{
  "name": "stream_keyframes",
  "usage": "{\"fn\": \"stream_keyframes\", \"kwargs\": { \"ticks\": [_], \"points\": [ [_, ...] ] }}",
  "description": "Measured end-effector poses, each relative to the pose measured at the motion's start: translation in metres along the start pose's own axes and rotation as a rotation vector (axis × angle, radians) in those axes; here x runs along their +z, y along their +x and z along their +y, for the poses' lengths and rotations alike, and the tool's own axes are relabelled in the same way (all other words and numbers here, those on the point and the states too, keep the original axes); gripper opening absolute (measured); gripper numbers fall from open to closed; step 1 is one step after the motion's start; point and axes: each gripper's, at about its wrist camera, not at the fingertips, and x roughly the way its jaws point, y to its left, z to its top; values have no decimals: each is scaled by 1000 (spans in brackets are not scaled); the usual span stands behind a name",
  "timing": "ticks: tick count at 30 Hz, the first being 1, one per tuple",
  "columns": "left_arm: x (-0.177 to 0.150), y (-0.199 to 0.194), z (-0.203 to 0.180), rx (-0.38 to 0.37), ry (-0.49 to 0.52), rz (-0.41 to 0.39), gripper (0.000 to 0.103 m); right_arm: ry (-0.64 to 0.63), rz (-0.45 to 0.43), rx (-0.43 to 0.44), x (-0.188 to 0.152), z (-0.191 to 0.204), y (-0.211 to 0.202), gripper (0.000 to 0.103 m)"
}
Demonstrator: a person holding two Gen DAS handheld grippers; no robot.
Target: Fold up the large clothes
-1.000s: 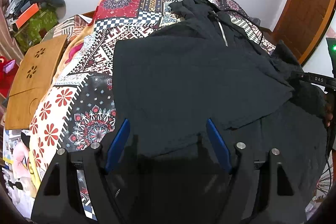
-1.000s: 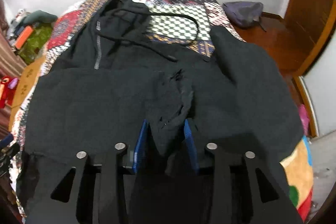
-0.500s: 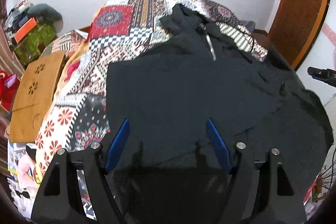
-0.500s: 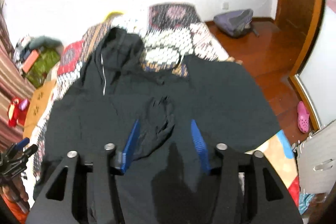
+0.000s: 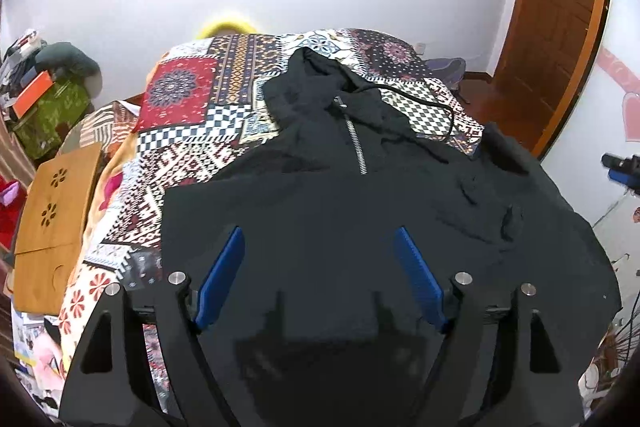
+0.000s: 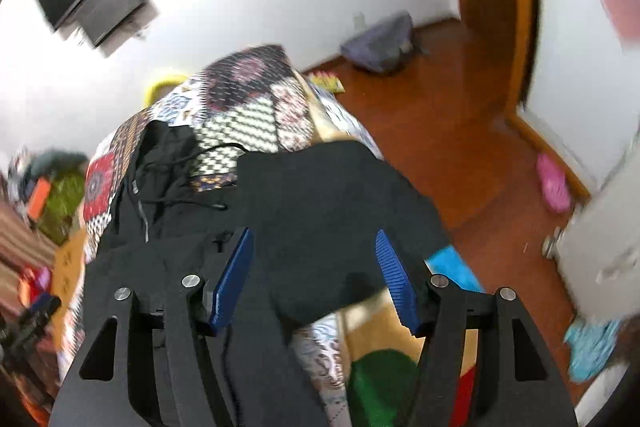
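Lying flat on patterned bedspread (image 5: 208, 115), black hoodie (image 5: 344, 211), left gripper (image 5: 319, 255) opening, empty, right gripper (image 6: 314, 259) opening, empty

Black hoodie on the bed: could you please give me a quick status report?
Left hand-held gripper and right hand-held gripper: jaws opening, nothing gripped. Black hoodie lies partly folded on the patchwork bedspread. Loose drawstring trails beside the hood.

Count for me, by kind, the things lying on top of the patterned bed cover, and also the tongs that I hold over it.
Black hooded jacket: 1
Tongs: 2, the left tongs and the right tongs, both open and holding nothing, their jaws opening
Total: 3
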Motion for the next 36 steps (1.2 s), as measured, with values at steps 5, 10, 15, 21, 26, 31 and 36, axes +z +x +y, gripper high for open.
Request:
{"fn": "stream_keyframes", "kwargs": {
  "ticks": [5, 10, 15, 21, 26, 31, 36],
  "points": [
    [-3, 10, -15, -1, 30, 6, 78, 197, 143, 42, -8, -49, 51, 60],
    [-8, 18, -10, -41, -5, 44, 78, 333, 242, 97, -19, -76, 82, 60],
    [-10, 33, 7, -18, -70, 83, 78, 408, 267, 134, -21, -88, 112, 60],
    [-19, 39, 15, -16, -108, 115, 78, 399, 231, 61, -3, -90, 124, 60],
    [-21, 33, 18, -32, -118, 111, 78, 256, 199, -80, 8, -75, 119, 33],
    [-21, 23, 22, -27, -121, 94, 78, 174, 122, -77, 19, -67, 90, 11],
    [-24, 13, 27, -39, -126, 80, 78, 33, 12, -46, 37, -31, 38, 8]
  ]
}}
